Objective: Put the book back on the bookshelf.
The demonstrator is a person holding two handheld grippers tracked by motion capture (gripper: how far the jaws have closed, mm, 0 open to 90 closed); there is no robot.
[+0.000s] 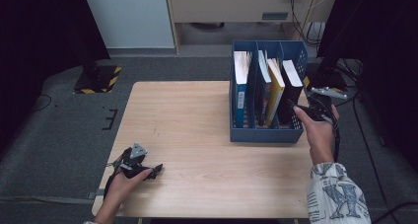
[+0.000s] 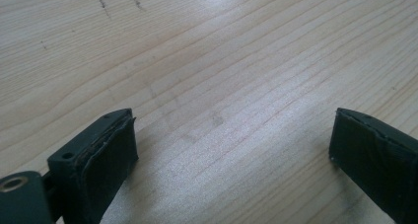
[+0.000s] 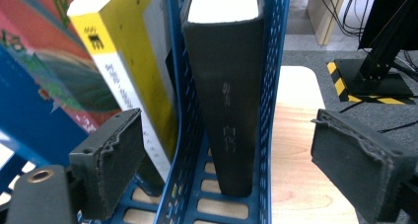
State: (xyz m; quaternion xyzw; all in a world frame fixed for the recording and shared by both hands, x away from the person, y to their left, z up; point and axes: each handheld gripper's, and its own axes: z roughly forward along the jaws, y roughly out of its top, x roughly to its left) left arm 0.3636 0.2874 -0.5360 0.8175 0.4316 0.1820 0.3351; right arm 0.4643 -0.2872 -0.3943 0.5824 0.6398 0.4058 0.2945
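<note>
Black book (image 3: 224, 100) is seen upright in the rightmost compartment of the blue file rack (image 1: 266, 134), at about two o'clock on the table (image 1: 197, 130) (a yellow book (image 3: 123, 61) leans in the next slot). The right gripper (image 1: 296, 107) is held just beside it, jaws spread apart, nothing clamped. At seven o'clock the left gripper (image 1: 156, 169) rests on the wood, jaws likewise apart.

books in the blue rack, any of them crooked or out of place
The yellow book leans sideways in its slot of the blue rack instead of standing straight. The black book in the end slot stands upright, and the blue book looks straight too.
</note>
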